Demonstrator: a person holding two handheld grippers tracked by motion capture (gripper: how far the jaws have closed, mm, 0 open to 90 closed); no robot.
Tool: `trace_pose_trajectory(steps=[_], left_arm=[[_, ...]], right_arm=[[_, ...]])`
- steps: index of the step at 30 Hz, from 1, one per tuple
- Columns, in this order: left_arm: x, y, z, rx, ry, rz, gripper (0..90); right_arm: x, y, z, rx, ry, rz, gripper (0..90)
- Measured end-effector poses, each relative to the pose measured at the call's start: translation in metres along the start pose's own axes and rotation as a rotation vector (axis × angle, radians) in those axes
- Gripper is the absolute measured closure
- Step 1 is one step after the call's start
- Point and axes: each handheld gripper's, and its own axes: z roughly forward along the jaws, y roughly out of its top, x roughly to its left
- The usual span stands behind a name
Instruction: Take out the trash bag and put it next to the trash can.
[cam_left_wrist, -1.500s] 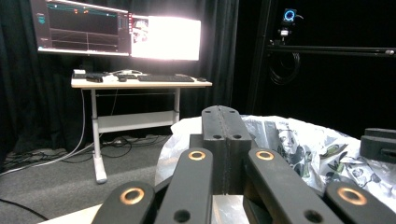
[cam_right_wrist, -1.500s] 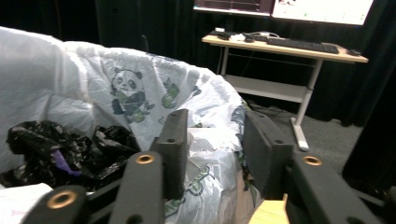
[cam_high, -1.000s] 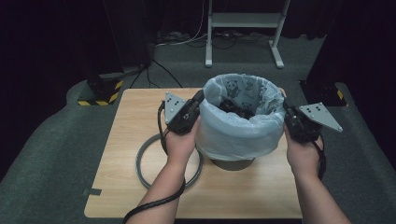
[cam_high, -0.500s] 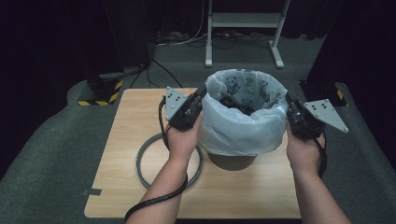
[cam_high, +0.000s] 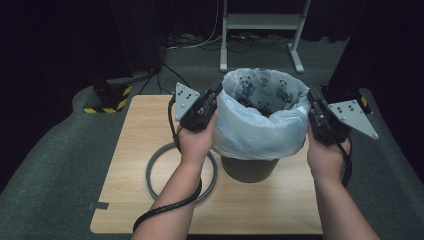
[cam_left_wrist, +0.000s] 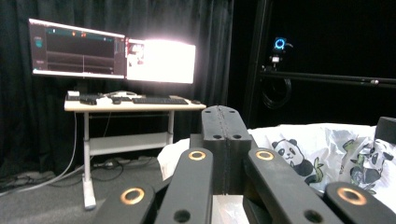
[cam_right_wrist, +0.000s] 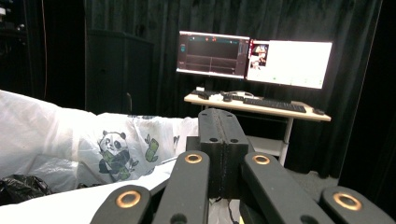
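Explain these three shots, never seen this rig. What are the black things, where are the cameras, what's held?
A person holds a hand-held two-jaw tool in each hand: the left gripper and the right gripper. The high view looks down on the wooden table from above. The other two views come from cameras riding on each gripper, looking along its black jaws. On the table stand a dark bin lined with a panda-print bag and, beside it, a grey ring. Both pairs of jaws are shut and seem to pinch the bag's rim on opposite sides, though the contact itself is hidden.
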Motion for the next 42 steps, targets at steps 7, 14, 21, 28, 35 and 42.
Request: trace_pose_trajectory(steps=[7,14,21,28,35,42], left_arm=[[0.000,0.015,-0.001,-0.025,-0.008,0.010,90.0],[-0.001,0.017,-0.005,-0.031,-0.023,0.012,90.0],[0.001,0.002,-0.007,0.004,-0.038,0.005,90.0],[0.003,-0.011,-0.010,0.031,-0.044,-0.007,90.0],[0.008,-0.021,-0.014,0.066,-0.054,-0.018,90.0],[0.009,-0.031,-0.015,0.097,-0.074,-0.026,90.0]], right_arm=[[0.005,0.014,0.000,-0.033,0.006,-0.006,90.0],[0.007,0.027,0.000,-0.055,0.009,-0.003,90.0],[0.014,0.039,-0.004,-0.090,0.021,-0.012,90.0],[0.032,0.054,-0.010,-0.134,0.057,-0.018,90.0],[0.058,0.060,-0.013,-0.158,0.110,-0.018,90.0],[0.090,0.053,-0.010,-0.135,0.171,-0.036,90.0]])
